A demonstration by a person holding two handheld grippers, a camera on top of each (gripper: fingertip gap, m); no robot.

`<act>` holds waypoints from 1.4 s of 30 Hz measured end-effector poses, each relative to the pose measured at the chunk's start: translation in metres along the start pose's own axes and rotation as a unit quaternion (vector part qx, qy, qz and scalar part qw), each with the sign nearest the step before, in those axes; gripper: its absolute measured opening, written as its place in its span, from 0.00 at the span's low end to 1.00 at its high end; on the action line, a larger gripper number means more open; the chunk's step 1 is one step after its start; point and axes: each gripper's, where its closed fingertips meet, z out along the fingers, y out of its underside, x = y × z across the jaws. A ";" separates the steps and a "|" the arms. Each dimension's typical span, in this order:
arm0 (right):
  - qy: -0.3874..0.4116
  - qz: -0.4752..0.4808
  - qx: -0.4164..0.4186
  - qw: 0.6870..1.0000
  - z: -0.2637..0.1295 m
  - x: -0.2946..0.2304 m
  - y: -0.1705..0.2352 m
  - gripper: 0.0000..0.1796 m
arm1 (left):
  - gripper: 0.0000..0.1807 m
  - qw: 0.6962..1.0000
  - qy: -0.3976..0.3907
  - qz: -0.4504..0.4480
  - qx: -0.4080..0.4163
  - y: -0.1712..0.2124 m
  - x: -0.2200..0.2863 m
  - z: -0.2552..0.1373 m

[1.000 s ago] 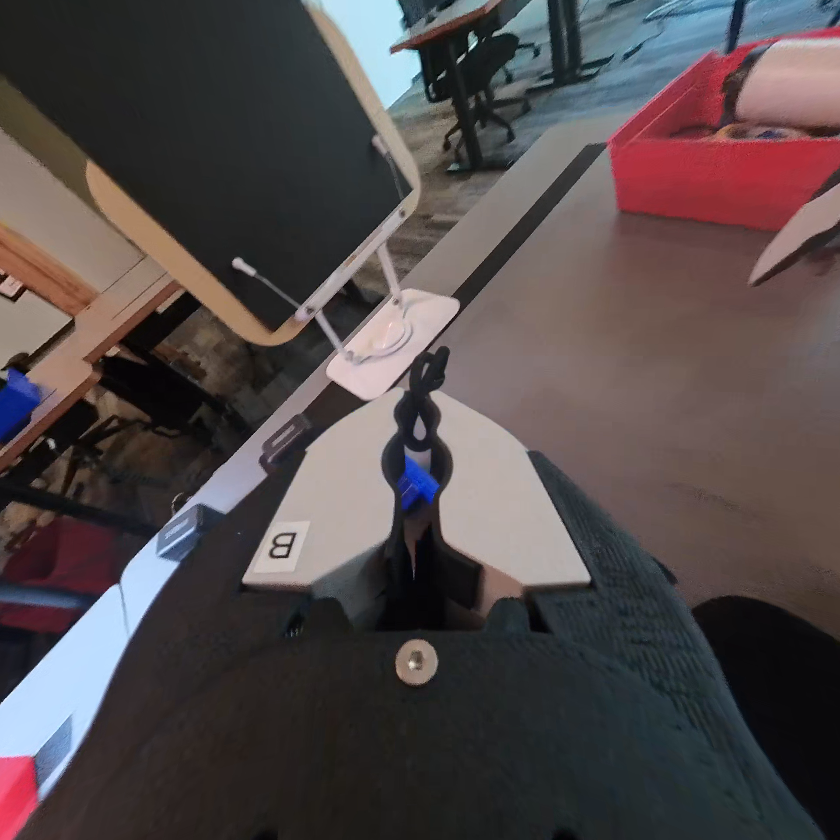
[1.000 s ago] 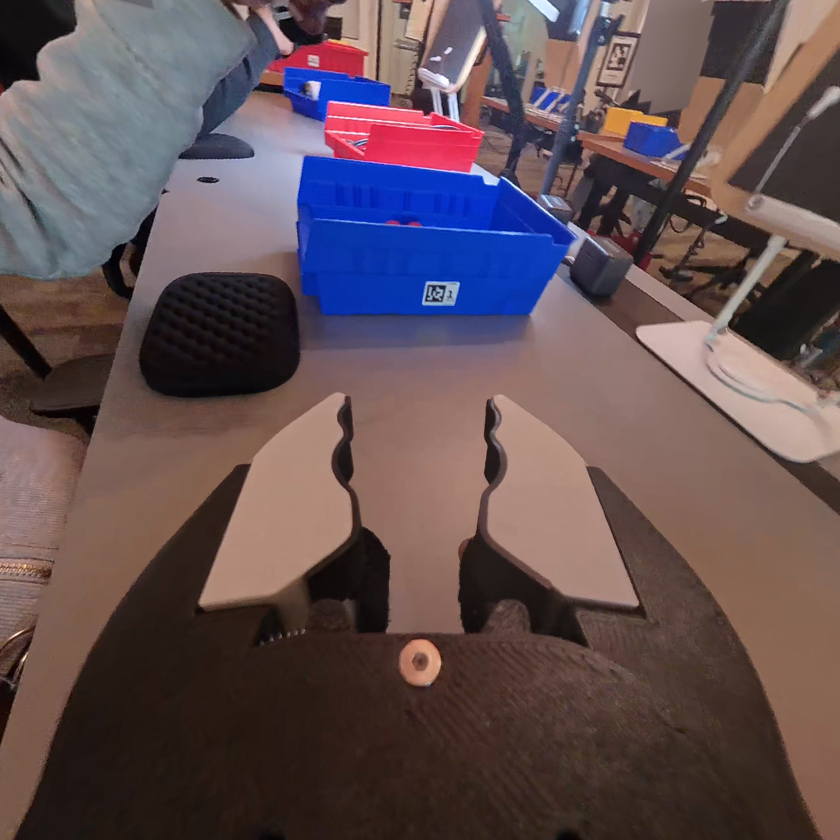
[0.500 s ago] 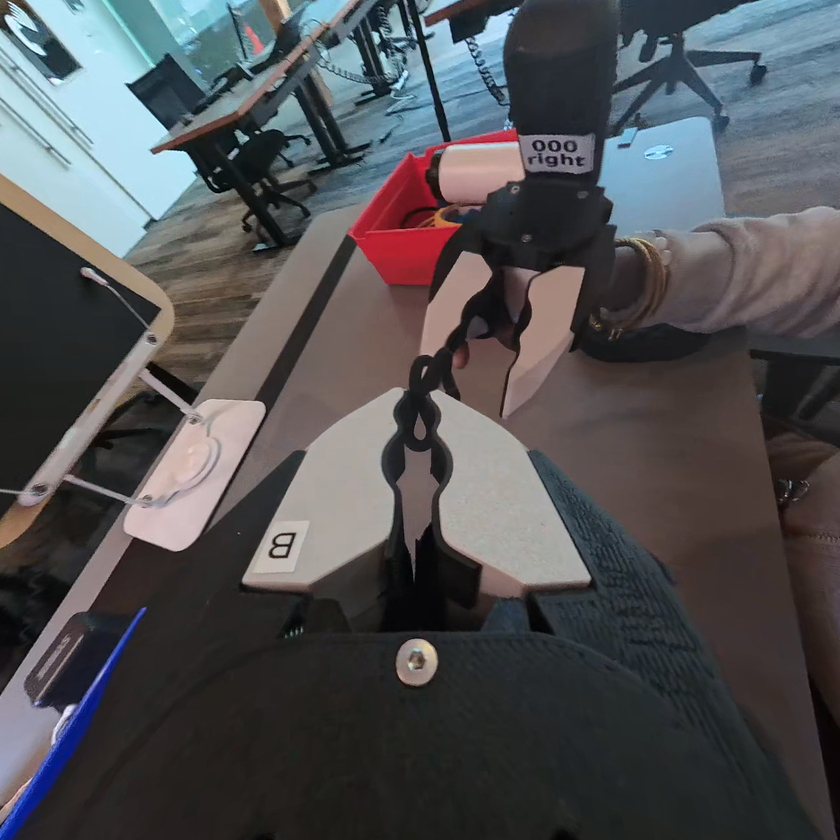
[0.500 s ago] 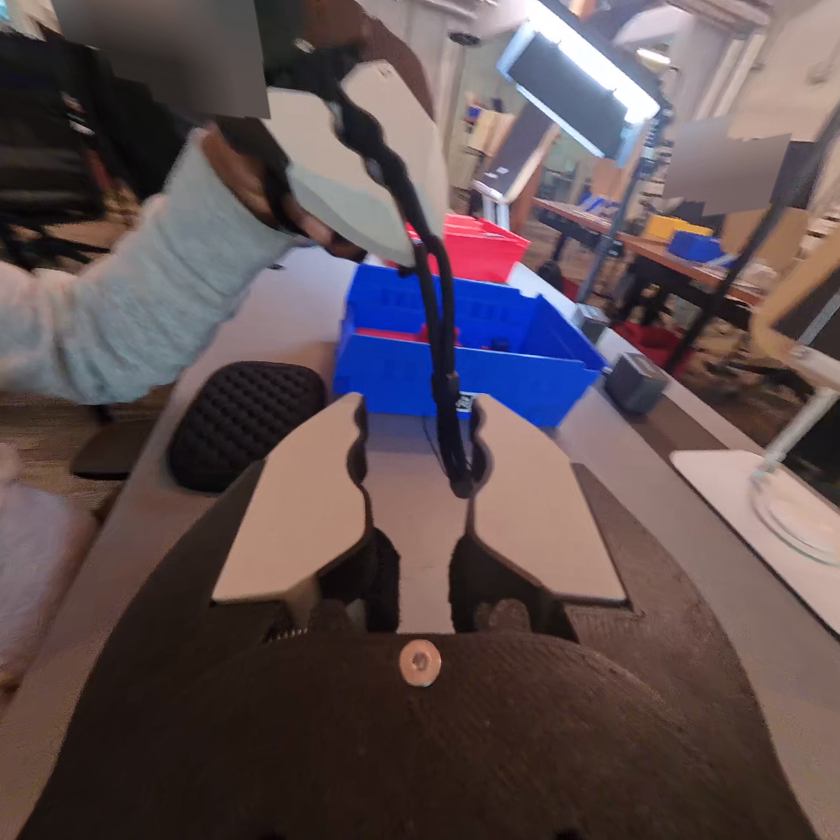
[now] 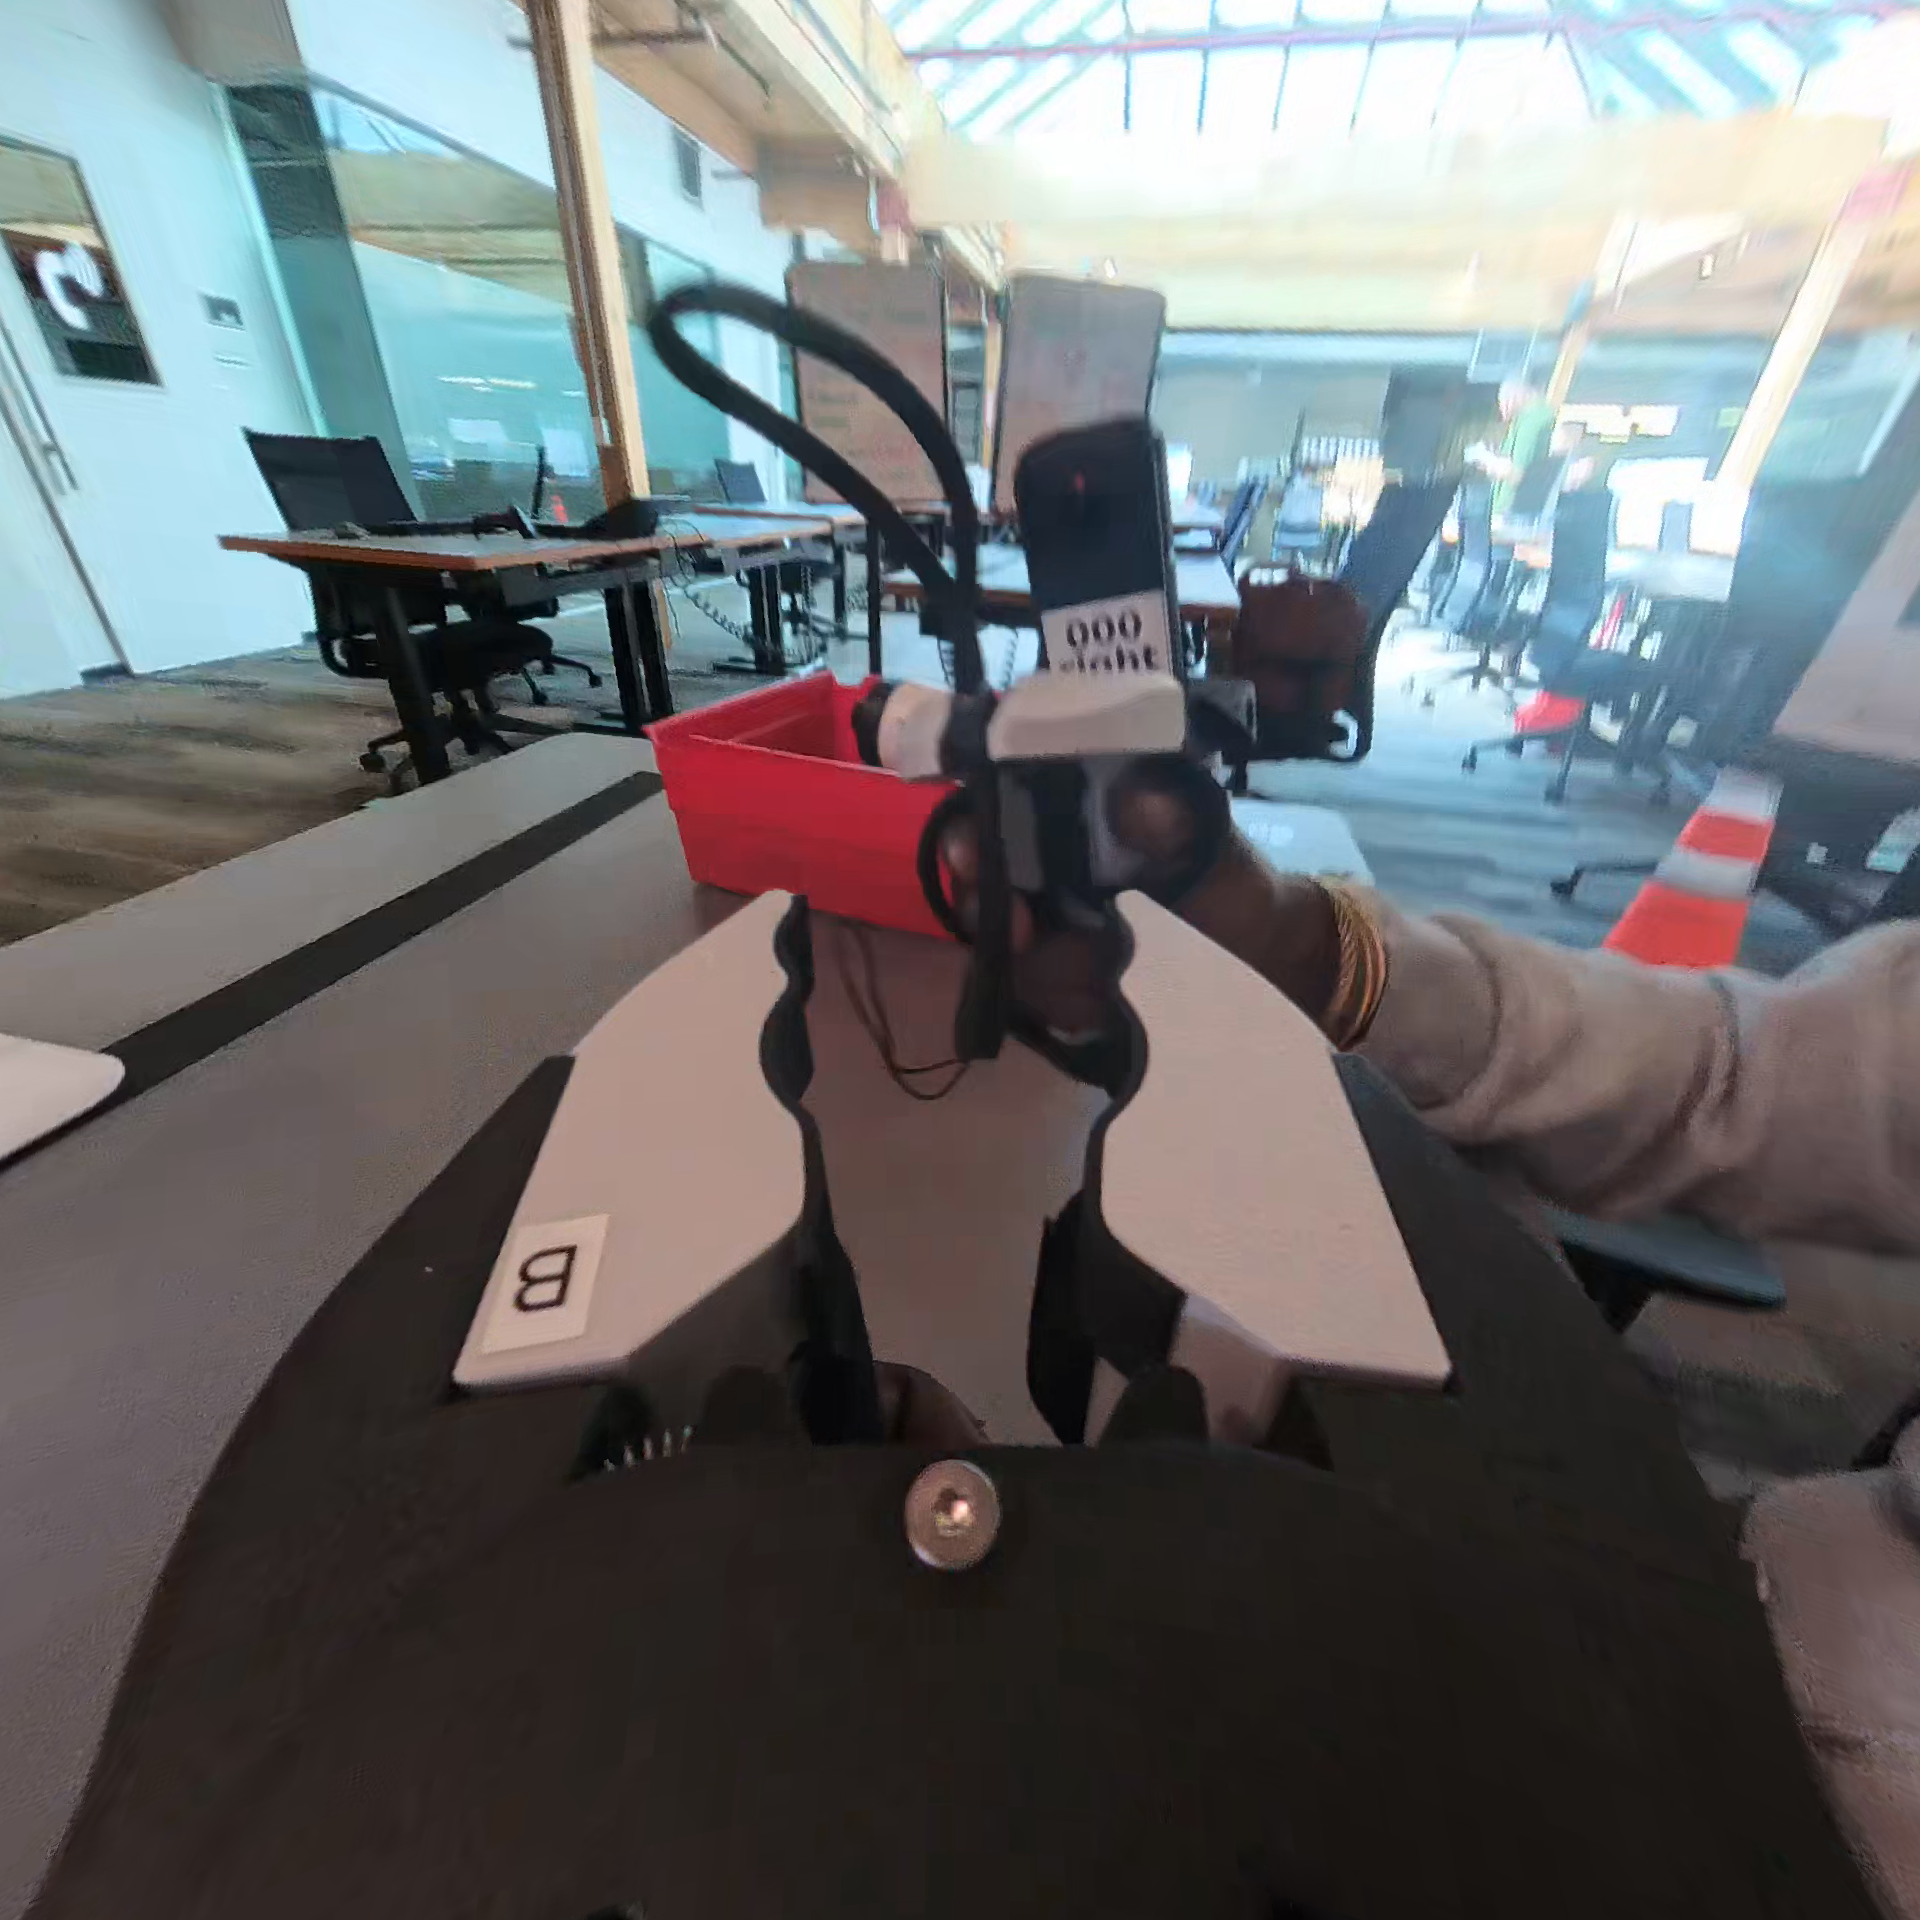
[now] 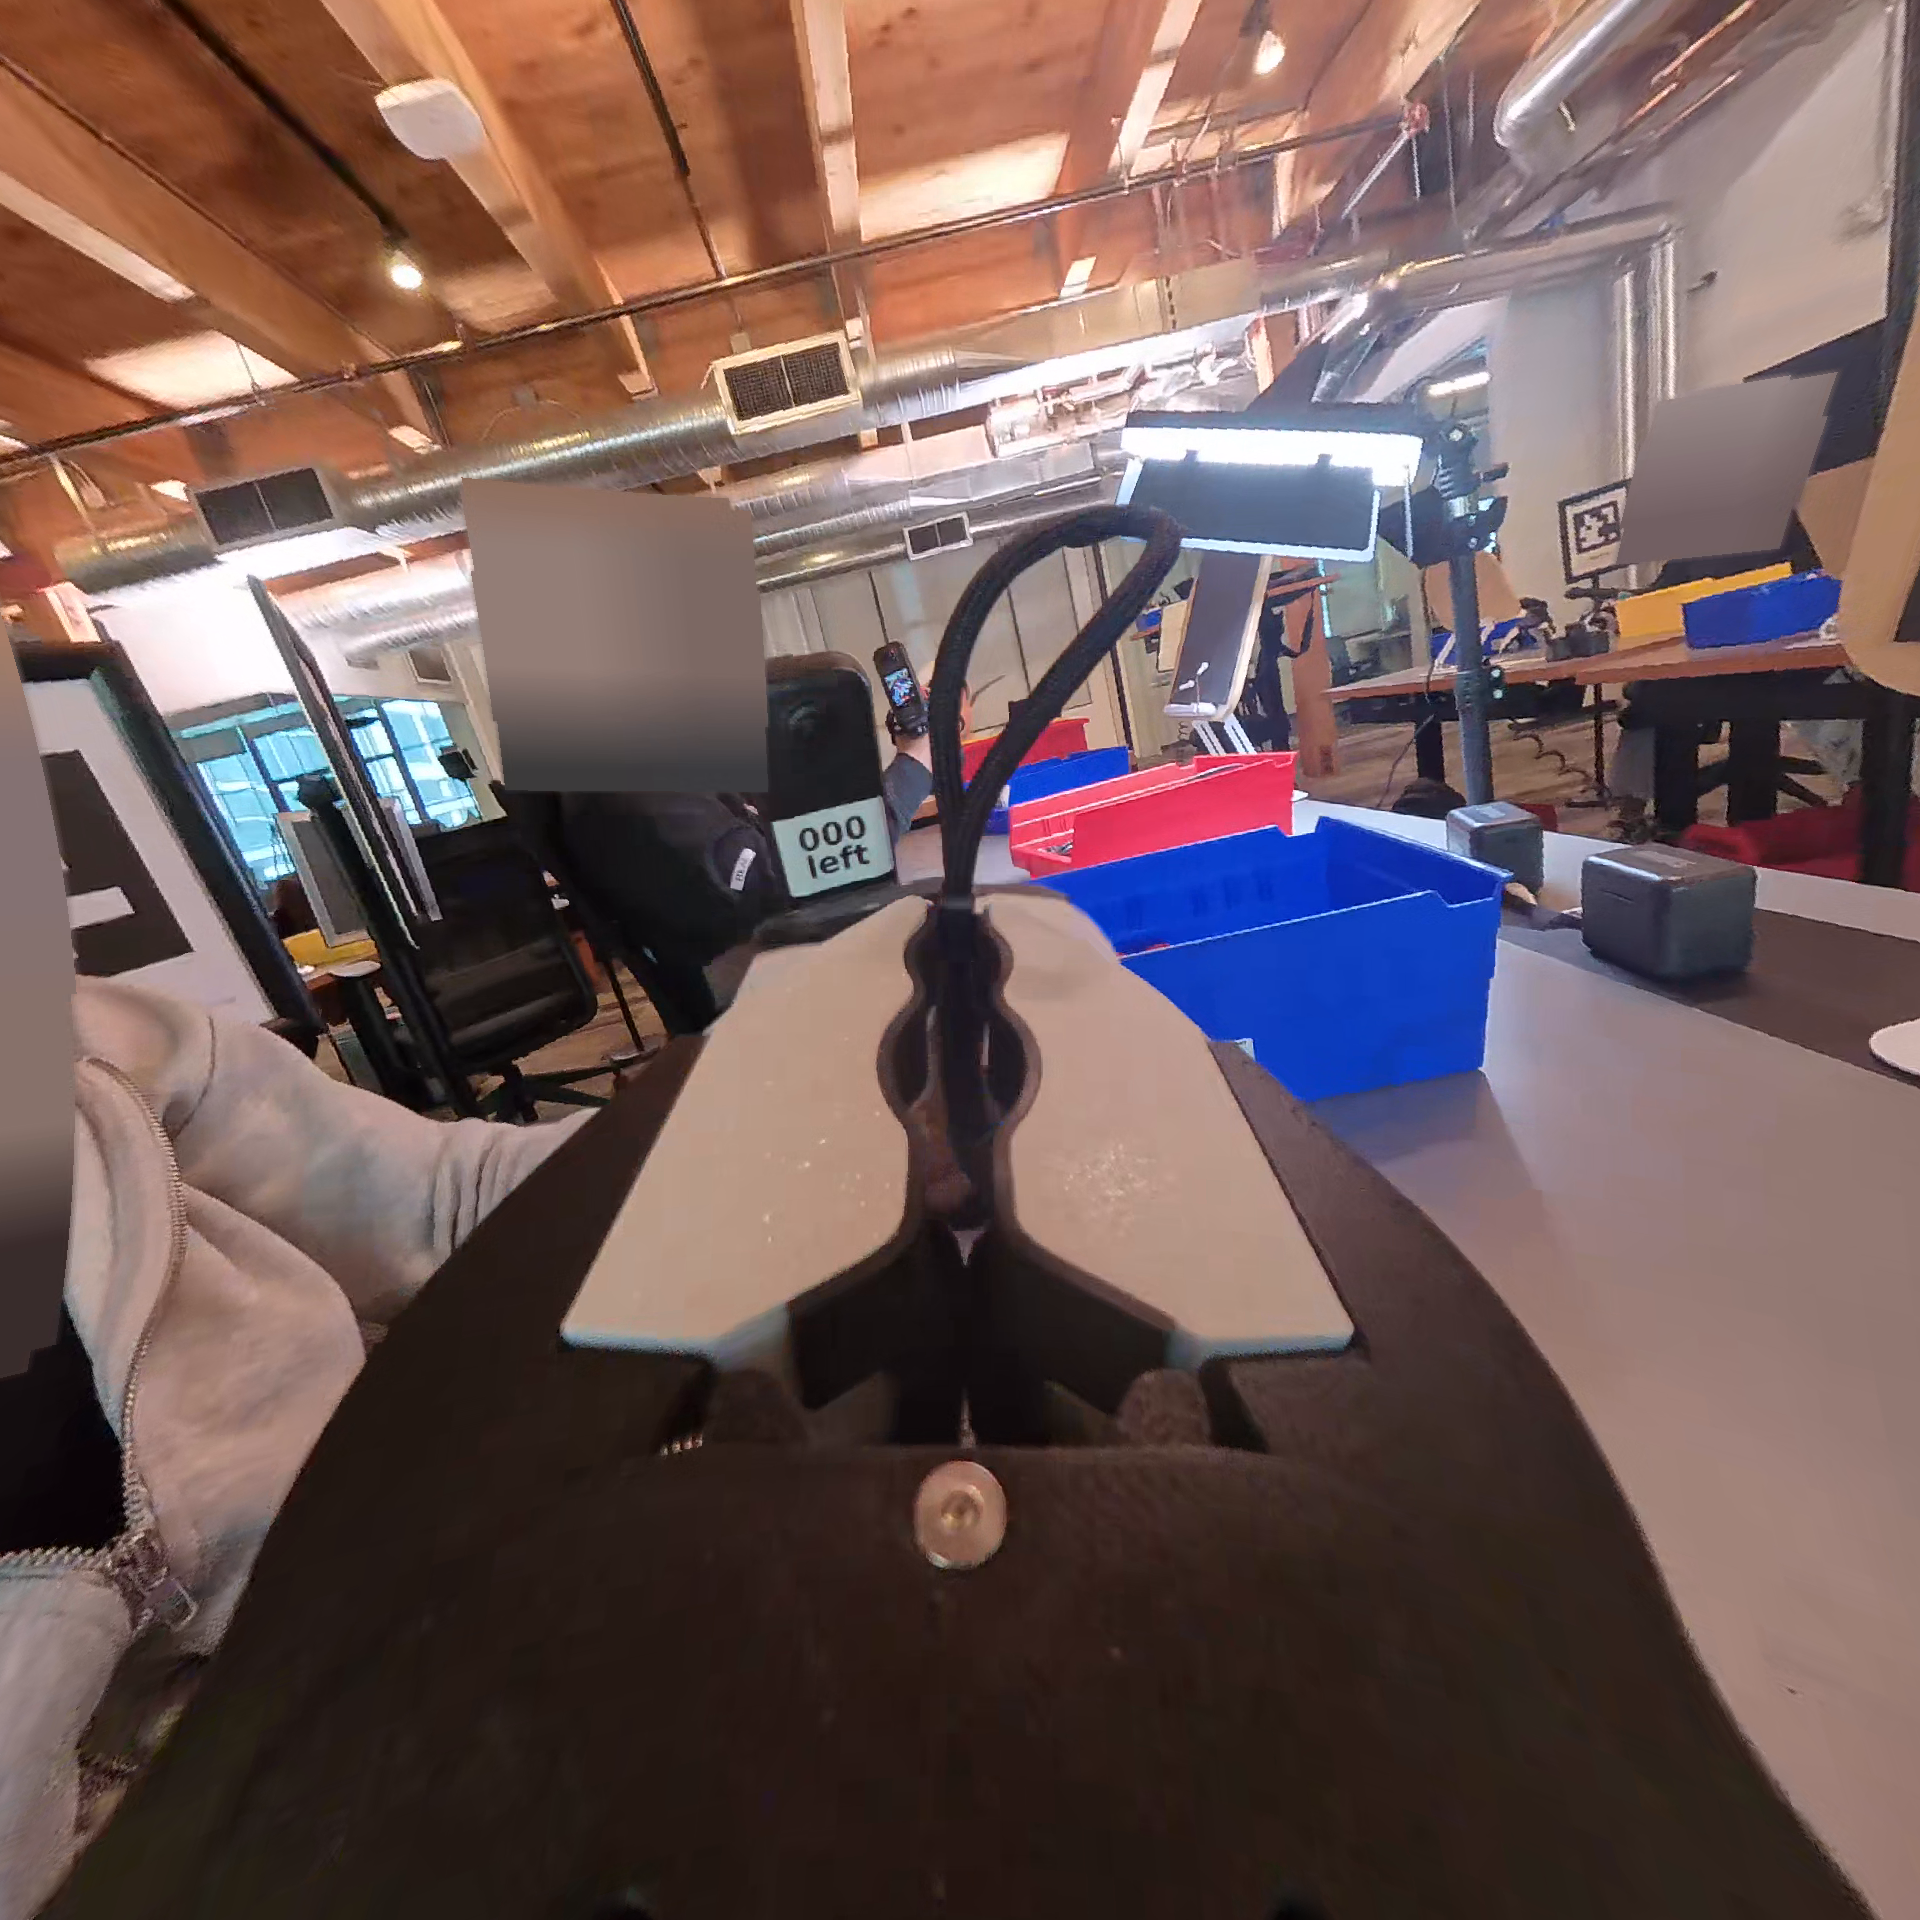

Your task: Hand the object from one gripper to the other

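Black braided looped cord [image 6: 961, 831] sits clamped between the right gripper [image 6: 961, 920]'s grey fingers, arching upward. The left gripper [image 5: 956, 935] gapes released, level above the grey tabletop [image 5: 312, 1039].

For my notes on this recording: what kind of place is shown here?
Probably an open-plan office or lab workspace: desks with office chairs, exposed ceiling ducts, and red and blue sorting bins on a long grey table.
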 end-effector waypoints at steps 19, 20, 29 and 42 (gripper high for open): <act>-0.041 -0.019 -0.069 0.997 0.013 -0.018 0.028 0.05 | 0.04 0.997 0.080 -0.011 -0.001 0.007 0.026 0.002; -0.040 -0.032 -0.075 0.996 0.012 -0.018 0.030 0.03 | 0.05 0.997 0.081 -0.012 -0.012 0.010 0.026 0.003; -0.061 0.032 -0.079 0.994 0.002 -0.019 0.025 0.02 | 0.22 0.948 -0.070 0.309 0.022 -0.020 -0.007 -0.036; -0.172 0.164 -0.164 0.957 0.007 -0.050 0.056 0.02 | 0.04 0.867 -0.065 0.491 -0.052 0.008 0.010 -0.019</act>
